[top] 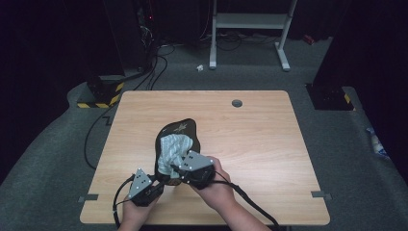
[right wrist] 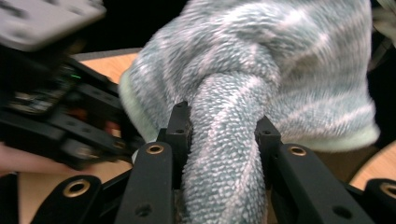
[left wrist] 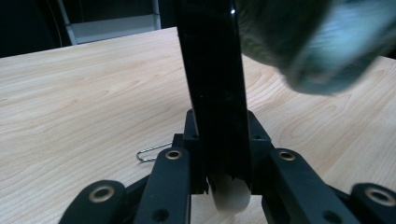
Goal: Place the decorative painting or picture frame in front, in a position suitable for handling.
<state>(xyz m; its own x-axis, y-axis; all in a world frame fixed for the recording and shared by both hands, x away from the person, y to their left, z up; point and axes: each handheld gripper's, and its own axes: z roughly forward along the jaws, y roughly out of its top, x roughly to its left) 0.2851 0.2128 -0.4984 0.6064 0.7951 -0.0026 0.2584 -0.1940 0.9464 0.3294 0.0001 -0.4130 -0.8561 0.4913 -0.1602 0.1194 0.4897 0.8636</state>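
The left gripper sits near the table's front edge, its jaws closed tight on the lower end of a flat black board; in the left gripper view the board rises straight up out of the jaws, pinched on both faces, with a pale rounded bit showing just below it between them. The right gripper lies just beside the left one, a little farther from the person and nearly touching it, and its jaws are clamped on a fuzzy sock striped in pale blue and white. In the right gripper view a bunched fold of the sock fills the gap between the jaws and is squeezed from both sides, while the rest of the sock spreads wide just beyond the tips. The sock lies over the middle of the board, ahead of both grippers, and the board's dark rounded top sticks out past it, farthest from the jaws. In the left gripper view the sock hangs blurred up and to the right of the board, close to the camera. A small wire clip lies on the table just left of the left gripper's jaws. In the right gripper view the left gripper shows to the left, close beside the sock.
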